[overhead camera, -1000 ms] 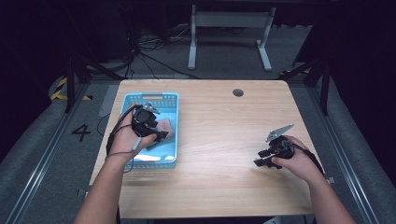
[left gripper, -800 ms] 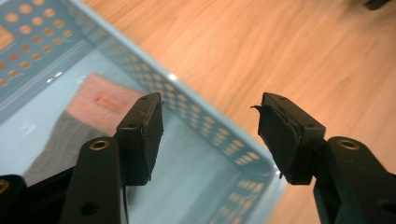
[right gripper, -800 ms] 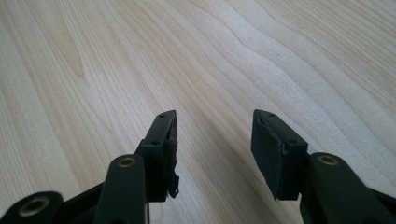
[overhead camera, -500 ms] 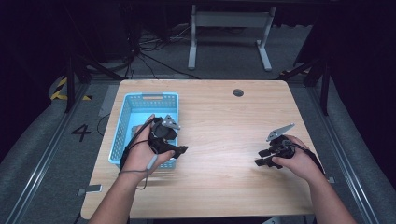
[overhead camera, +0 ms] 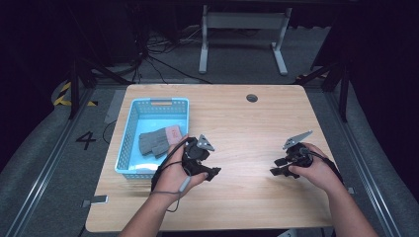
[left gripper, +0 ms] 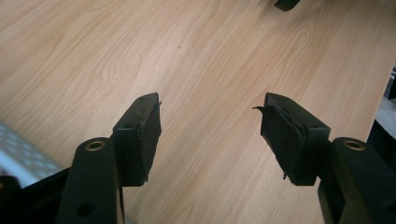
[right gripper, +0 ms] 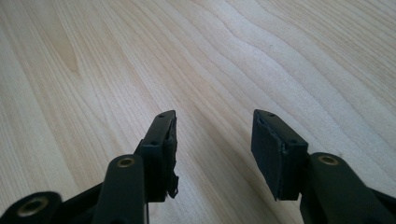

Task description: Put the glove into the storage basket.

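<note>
Now the blue basket [overhead camera: 129, 143] sits on the wooden table [overhead camera: 247, 128], and everything else is placed from it. Inside the basket, toward its near right corner, lies a folded grey cloth with a pink patch [overhead camera: 158, 140]. Just beside the basket's near right corner, over bare wood, the person's left hand [overhead camera: 173, 170] holds the left gripper [overhead camera: 210, 173]; in the left gripper view its jaws stand wide apart with nothing between them, only table grain beyond, and a sliver of the basket's mesh shows at the lower left [left gripper: 18, 154]. Well apart from the basket, across the table, the right hand [overhead camera: 316, 170] holds the right gripper [overhead camera: 279, 168], its jaws likewise spread and empty above the wood [right gripper: 210, 135].
</note>
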`<state>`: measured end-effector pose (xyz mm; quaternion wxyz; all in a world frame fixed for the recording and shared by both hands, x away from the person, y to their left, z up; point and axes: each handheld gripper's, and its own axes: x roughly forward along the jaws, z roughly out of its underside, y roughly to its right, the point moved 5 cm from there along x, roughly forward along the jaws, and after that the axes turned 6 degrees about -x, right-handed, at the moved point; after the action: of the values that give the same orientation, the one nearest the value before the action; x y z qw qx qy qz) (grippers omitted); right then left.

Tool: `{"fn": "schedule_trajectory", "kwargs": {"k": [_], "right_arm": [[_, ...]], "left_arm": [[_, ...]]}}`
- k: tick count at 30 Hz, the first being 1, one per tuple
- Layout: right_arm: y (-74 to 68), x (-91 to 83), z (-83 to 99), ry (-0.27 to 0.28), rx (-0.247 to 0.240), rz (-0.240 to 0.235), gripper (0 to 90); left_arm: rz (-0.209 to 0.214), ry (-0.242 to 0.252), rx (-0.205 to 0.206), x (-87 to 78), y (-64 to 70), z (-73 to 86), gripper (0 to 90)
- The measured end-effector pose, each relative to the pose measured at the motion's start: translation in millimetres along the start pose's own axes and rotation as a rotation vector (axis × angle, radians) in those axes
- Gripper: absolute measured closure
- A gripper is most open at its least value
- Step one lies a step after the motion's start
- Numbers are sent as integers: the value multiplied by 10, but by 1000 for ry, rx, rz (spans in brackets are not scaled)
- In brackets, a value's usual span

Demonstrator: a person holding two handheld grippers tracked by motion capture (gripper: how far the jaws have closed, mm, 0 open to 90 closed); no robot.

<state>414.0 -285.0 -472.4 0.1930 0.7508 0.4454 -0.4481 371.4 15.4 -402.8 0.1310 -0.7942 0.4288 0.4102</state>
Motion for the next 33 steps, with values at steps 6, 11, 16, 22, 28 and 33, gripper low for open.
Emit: {"fn": "schedule_trajectory", "kwargs": {"k": [6, 11, 16, 22, 28, 33], "right_arm": [[26, 10, 28, -4, 9, 4, 513], [22, 28, 37, -3, 11, 4, 501], [41, 17, 50, -1, 10, 14, 494], [41, 22, 58, 2, 5, 19, 487], [35, 32, 56, -1, 6, 17, 487], [40, 26, 56, 1, 5, 20, 486]], "left_arm": [[9, 13, -16, 221, 110, 5, 388], [8, 15, -20, 451, 162, 76, 402], [11, -24, -16, 659, 234, 173, 409], [33, -42, -14, 742, 282, 208, 404], [22, -43, -21, 740, 263, 219, 401], [16, -55, -17, 753, 272, 230, 397]]}}
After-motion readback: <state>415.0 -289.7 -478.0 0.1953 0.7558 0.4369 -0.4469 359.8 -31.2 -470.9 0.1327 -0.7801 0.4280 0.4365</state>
